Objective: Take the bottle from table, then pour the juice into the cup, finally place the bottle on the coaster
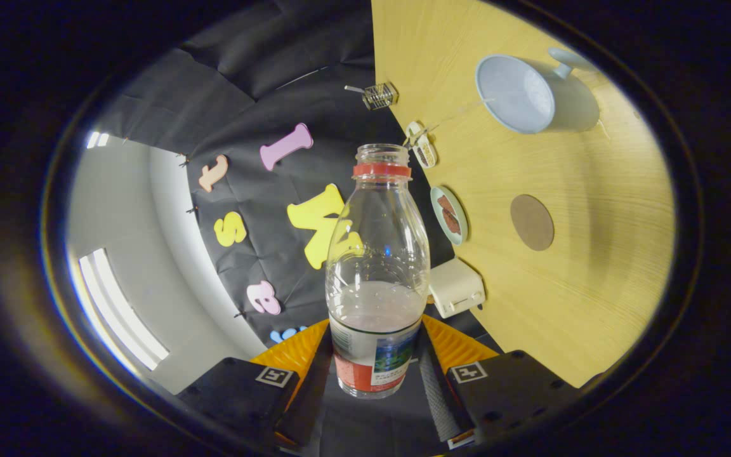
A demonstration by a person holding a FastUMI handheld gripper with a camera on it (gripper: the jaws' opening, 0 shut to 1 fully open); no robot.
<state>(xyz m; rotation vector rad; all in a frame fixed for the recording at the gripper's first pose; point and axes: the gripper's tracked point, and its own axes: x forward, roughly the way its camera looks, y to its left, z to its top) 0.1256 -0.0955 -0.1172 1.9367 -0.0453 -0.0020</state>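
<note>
The jaws are clamped on the bottle [376,273], one finger pressing each side of its labelled lower part, so the gripper [375,362] holds it uncapped with a little pale juice inside. The view is tipped, and the wooden table [594,285] lies beyond. On it sit the blue cup [518,94] and, well apart, the round brown coaster [532,222], with a small plate [449,216] and a cream box [457,287] near the table's edge.

The bottle [376,273] is clear plastic, uncapped, with a red neck ring and a printed label round its base, holding a little pale juice low down. It sits at lower centre of the frame, clamped between the gripper's [375,365] 2 fingers. The light blue cup [516,94] lies at upper right on the wooden table, mouth showing. The round brown coaster [532,222] lies flat at right of centre, below the cup, well apart from both.
</note>
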